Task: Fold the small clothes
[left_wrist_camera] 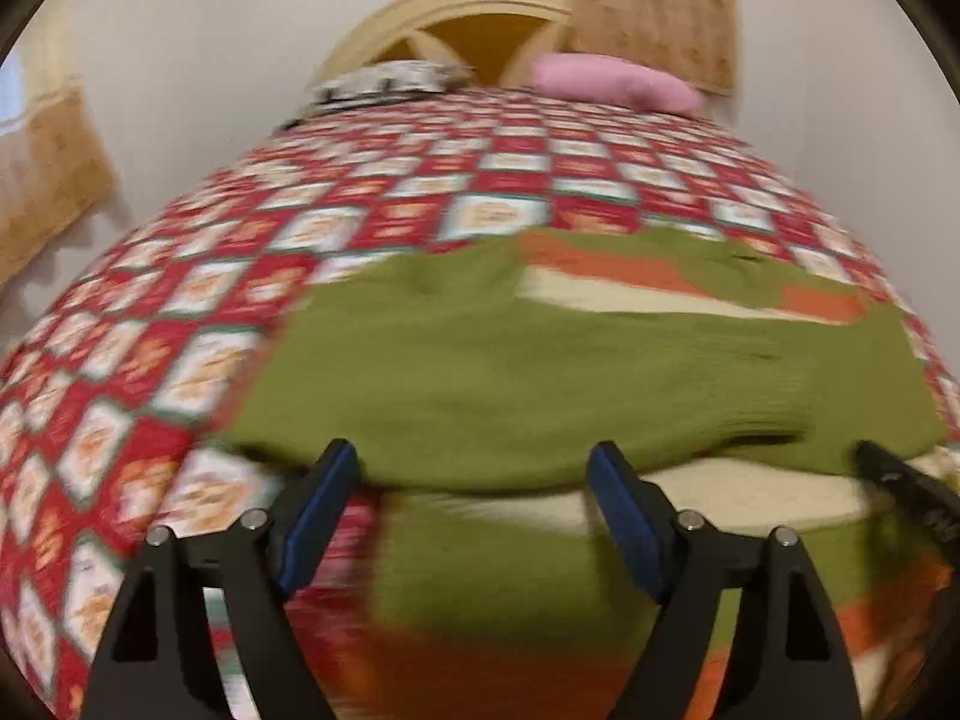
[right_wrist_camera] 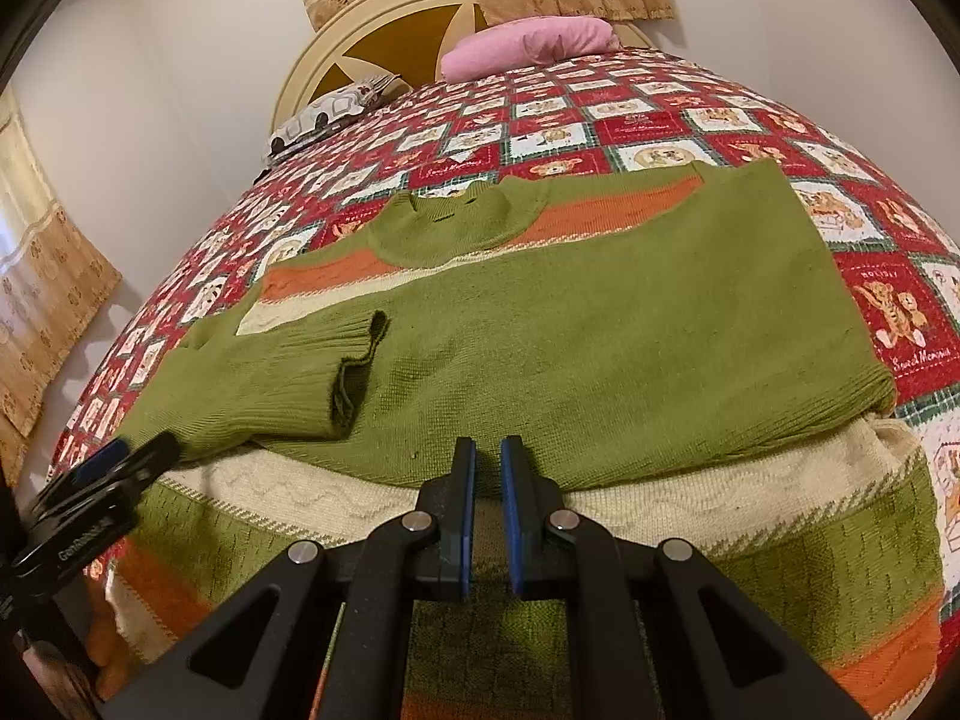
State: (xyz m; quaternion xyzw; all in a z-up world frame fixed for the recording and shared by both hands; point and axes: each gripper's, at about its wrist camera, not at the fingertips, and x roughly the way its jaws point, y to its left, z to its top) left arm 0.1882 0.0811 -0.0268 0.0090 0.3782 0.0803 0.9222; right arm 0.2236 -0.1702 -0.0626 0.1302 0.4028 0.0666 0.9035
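Note:
A green knit sweater (right_wrist_camera: 600,330) with orange and cream stripes lies spread on the bed, collar toward the headboard. Its left sleeve (right_wrist_camera: 270,378) is folded across the chest. My right gripper (right_wrist_camera: 487,450) sits at the near fold edge of the green layer, pads almost together with a thin strip of knit between them. In the blurred left wrist view my left gripper (left_wrist_camera: 474,462) stands wide open just above the sweater (left_wrist_camera: 540,372), nothing between its pads. The left gripper (right_wrist_camera: 108,480) also shows at the sweater's left edge, and the right gripper (left_wrist_camera: 900,480) at the far right.
The bed carries a red patchwork quilt (right_wrist_camera: 660,120). A pink pillow (right_wrist_camera: 528,45) and a patterned pillow (right_wrist_camera: 318,120) lie by the cream headboard (right_wrist_camera: 372,18). Tan curtains (right_wrist_camera: 54,312) hang on the left wall. Bare quilt (left_wrist_camera: 360,204) stretches beyond the sweater.

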